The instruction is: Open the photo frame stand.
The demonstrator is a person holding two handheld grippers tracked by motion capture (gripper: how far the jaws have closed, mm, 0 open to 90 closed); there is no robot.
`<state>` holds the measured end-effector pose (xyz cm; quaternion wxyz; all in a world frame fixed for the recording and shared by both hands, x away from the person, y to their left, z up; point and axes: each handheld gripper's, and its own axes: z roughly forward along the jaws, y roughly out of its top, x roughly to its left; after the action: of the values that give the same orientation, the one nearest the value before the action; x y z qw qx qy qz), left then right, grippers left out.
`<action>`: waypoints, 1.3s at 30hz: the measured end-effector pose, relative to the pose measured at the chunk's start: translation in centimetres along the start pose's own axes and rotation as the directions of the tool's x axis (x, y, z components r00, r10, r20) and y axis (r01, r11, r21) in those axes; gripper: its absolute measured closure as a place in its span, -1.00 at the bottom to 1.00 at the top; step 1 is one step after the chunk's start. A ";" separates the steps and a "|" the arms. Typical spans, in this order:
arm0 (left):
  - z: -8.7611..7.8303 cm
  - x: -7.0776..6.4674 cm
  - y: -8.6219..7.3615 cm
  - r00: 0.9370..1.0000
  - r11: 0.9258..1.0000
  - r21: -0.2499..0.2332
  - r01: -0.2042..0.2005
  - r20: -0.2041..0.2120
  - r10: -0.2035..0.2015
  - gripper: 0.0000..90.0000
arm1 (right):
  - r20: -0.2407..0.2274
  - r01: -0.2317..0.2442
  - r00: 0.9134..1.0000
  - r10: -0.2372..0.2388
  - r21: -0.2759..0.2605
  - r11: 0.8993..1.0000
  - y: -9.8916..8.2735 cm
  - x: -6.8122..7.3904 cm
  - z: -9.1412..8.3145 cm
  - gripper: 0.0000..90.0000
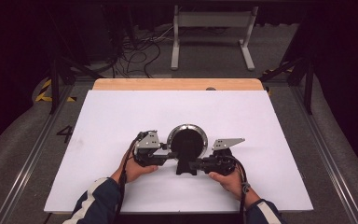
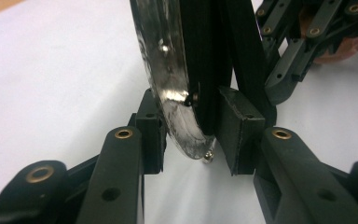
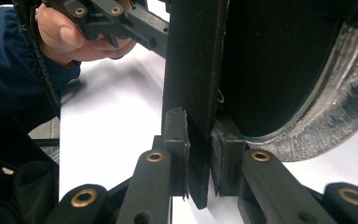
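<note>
A round mirror (image 1: 187, 140) with a silver rim stands upright on its black stand (image 1: 186, 167) on the white table (image 1: 98, 121), nearer its front edge. The left gripper (image 1: 168, 156) pinches the mirror's rim, and the right gripper (image 1: 196, 164) pinches the stand's flat leg.

A dark numeral "4" (image 1: 65, 134) stands on the grey floor left of the table (image 1: 121, 121).

— How many mirrors stand on the table?
— One round mirror (image 1: 187, 138), silver-rimmed, on one black stand (image 1: 186, 166).
— And grippers?
— Two: a left gripper (image 1: 168, 156) and a right gripper (image 1: 196, 164), one in each of two hands.
— Anything underneath?
— One white board (image 1: 121, 116) on one wooden table (image 1: 177, 84).
</note>
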<state>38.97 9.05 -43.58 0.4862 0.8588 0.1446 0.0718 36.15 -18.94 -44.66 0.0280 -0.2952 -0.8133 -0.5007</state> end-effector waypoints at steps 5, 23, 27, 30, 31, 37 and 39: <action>1.3 -1.0 -0.4 0.998 0.993 0.104 -0.057 -0.025 0.060 0.50 | 0.006 0.015 1.000 -0.015 0.007 1.000 -0.1 0.2 0.0 0.76; 1.3 -0.6 -0.6 0.976 0.992 0.107 -0.073 -0.198 0.093 0.61 | 0.020 0.037 0.999 -0.038 0.012 0.999 0.0 0.9 0.1 0.71; 1.2 0.0 -1.0 0.977 0.995 0.088 -0.052 -0.203 0.069 0.65 | 0.023 0.049 0.998 -0.050 0.036 0.998 -0.1 1.0 0.5 0.70; 1.2 0.1 -0.9 0.972 0.993 0.097 -0.063 -0.218 0.083 0.65 | 0.027 0.044 0.999 -0.045 0.032 0.999 0.0 1.0 0.6 0.70; 1.2 0.1 -0.9 0.972 0.993 0.097 -0.063 -0.218 0.083 0.65 | 0.027 0.044 0.999 -0.045 0.032 0.999 0.0 1.0 0.6 0.70; 1.4 0.1 -1.0 0.964 0.993 0.102 -0.060 -0.251 0.084 0.65 | 0.042 0.029 0.999 -0.030 0.032 0.999 0.0 0.7 0.7 0.68; 1.5 0.1 -0.9 0.958 0.992 0.108 -0.067 -0.271 0.095 0.65 | 0.047 0.026 0.999 -0.028 0.033 0.999 -0.1 0.6 0.7 0.68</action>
<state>39.26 8.27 -45.18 0.4152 0.8685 0.1787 0.2032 35.80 -18.07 -44.86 0.0065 -0.2954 -0.8255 -0.4808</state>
